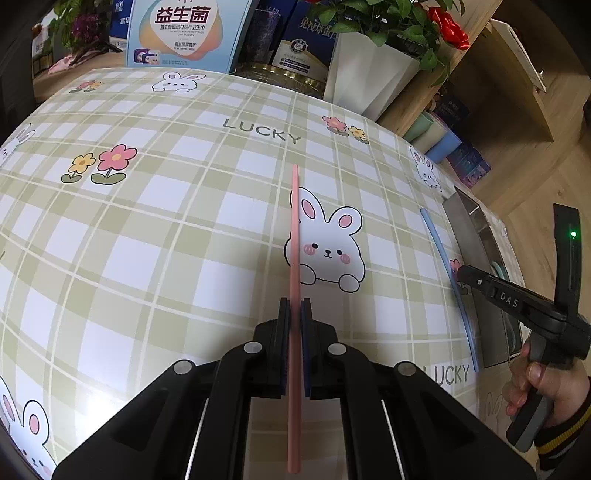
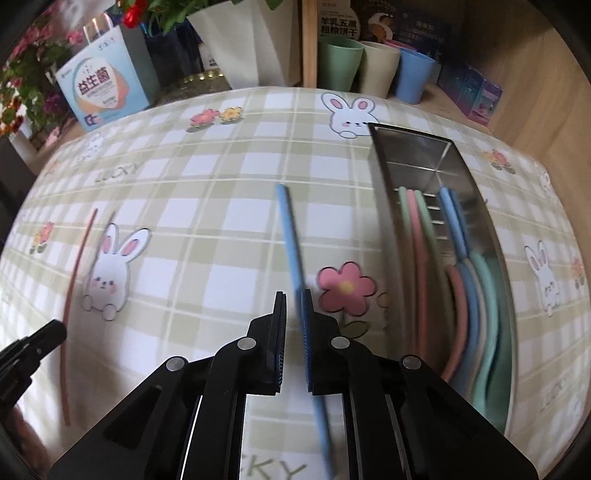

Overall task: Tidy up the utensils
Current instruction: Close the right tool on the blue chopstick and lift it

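My left gripper (image 1: 294, 306) is shut on a pink chopstick (image 1: 294, 229), which runs straight ahead over the plaid tablecloth; the same chopstick (image 2: 79, 258) shows at the left of the right wrist view. My right gripper (image 2: 293, 299) is shut on a blue chopstick (image 2: 288, 229) that hugs its right pad. From the left wrist view the right gripper (image 1: 461, 274) sits on the blue chopstick (image 1: 437, 243), beside the steel tray (image 1: 469, 236). The tray (image 2: 384, 173) holds several pastel utensils (image 2: 469, 288).
A white planter (image 1: 369, 70) and boxes (image 1: 184, 33) stand at the table's far edge. Pastel cups (image 2: 373, 66) sit on a wooden shelf behind the tray. A person's hand (image 1: 546, 387) grips the right tool. The left gripper's tip (image 2: 55, 328) enters at lower left.
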Available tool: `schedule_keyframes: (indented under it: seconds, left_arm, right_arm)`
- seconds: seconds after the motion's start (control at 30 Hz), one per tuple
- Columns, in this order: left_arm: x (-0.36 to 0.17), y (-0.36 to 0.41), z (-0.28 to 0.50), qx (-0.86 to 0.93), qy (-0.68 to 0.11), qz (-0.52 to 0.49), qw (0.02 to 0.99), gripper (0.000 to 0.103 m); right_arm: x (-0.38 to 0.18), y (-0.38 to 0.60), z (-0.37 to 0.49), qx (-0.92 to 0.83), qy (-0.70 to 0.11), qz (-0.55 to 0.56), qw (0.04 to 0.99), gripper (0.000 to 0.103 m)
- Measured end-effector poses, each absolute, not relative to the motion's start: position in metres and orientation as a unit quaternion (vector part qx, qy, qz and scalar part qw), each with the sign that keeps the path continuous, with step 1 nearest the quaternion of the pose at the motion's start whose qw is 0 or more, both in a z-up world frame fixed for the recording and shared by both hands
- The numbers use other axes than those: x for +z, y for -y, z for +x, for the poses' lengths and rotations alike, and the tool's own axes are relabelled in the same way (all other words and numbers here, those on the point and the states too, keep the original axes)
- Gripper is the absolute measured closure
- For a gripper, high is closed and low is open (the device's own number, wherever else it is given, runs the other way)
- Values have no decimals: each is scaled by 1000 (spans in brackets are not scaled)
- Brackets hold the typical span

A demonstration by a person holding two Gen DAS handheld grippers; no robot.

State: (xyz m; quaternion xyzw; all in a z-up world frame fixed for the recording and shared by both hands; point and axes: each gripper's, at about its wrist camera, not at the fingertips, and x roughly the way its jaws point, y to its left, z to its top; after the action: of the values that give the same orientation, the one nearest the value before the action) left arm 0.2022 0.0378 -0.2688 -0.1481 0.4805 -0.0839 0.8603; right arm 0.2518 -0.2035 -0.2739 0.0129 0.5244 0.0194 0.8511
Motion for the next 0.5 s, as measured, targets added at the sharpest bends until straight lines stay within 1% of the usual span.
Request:
schedule_keyframes:
  seconds: [0.2,0.4,0.5]
  left_arm:
    - [-271,-39,203,-84,-484,-148,859,97]
    - [-274,-37,202,-85,-490,-149,855,97]
    - [-275,-37,202,-85,-491,-149,854,97]
  right_arm:
    - [-287,204,255,13,-543,17,840,94]
    - [-289,209,247,13,-539,33,842,94]
    - [-289,207,244,28,-538,42,841,95]
